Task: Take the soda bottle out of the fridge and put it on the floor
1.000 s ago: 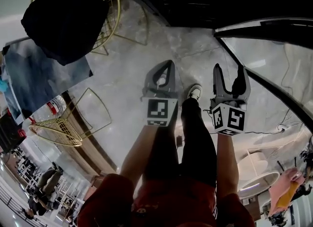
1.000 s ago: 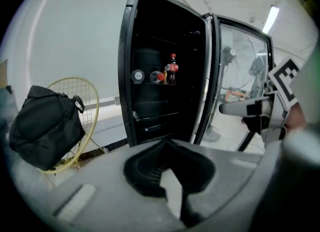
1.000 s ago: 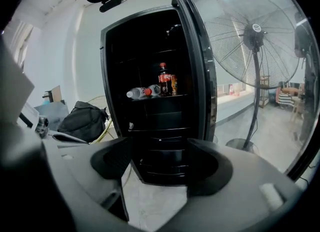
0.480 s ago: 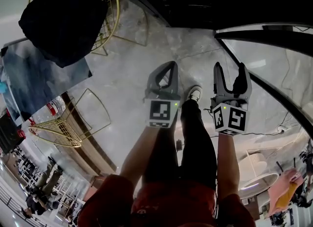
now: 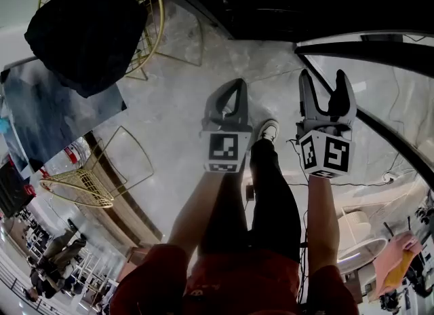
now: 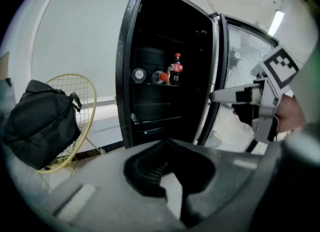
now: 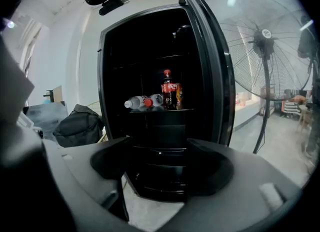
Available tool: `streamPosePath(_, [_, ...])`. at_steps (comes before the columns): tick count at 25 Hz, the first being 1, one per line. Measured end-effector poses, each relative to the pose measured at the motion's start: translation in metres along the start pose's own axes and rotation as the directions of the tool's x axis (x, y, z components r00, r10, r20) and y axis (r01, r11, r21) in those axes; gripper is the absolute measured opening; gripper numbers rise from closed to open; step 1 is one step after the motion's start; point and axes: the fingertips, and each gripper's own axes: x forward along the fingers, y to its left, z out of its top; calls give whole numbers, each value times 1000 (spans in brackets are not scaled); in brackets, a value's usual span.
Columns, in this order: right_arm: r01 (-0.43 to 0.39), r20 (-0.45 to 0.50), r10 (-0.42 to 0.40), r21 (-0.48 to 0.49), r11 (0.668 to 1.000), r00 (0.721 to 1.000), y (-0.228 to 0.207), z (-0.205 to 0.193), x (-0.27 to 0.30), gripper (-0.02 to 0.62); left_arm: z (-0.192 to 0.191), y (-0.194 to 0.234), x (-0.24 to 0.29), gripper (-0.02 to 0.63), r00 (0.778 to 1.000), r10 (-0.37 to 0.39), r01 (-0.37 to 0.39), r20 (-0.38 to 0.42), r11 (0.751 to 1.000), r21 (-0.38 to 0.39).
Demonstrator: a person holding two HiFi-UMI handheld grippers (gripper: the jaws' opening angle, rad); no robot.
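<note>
Moved up-frame toward fridge (image 7: 145, 51) since a second ago: right gripper (image 5: 324, 81). Jaws wide apart, nothing between them. Left gripper (image 5: 236, 86) roughly same spot, jaws closed tip to tip, empty. Soda bottle (image 7: 168, 89) upright on fridge shelf, door (image 7: 215, 61) swung open, clear bottles (image 7: 142, 102) lying on their sides just beside it. Well apart from both grippers. Black bag (image 6: 40, 121) on wire chair (image 6: 75, 83) left of fridge.
</note>
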Motion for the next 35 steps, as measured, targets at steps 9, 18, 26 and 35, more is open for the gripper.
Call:
streamPosePath(9, [-39, 113, 40, -11, 999, 993, -6, 65, 44, 318, 40, -1, 19, 0, 999, -25, 24, 41, 999, 22])
streamPosePath(18, [-54, 175, 52, 7, 999, 983, -23, 128, 96, 318, 90, 8, 28, 0, 988, -11, 4, 153, 999, 48])
streamPosePath(26, [-43, 199, 47, -26, 999, 979, -30, 163, 140, 319, 116, 15, 42, 0, 982, -23, 8, 190, 997, 79])
streamPosePath(35, [-26, 164, 40, -83, 996, 986, -34, 170, 180, 319, 100, 17, 39, 0, 988, -22, 14, 156, 998, 53])
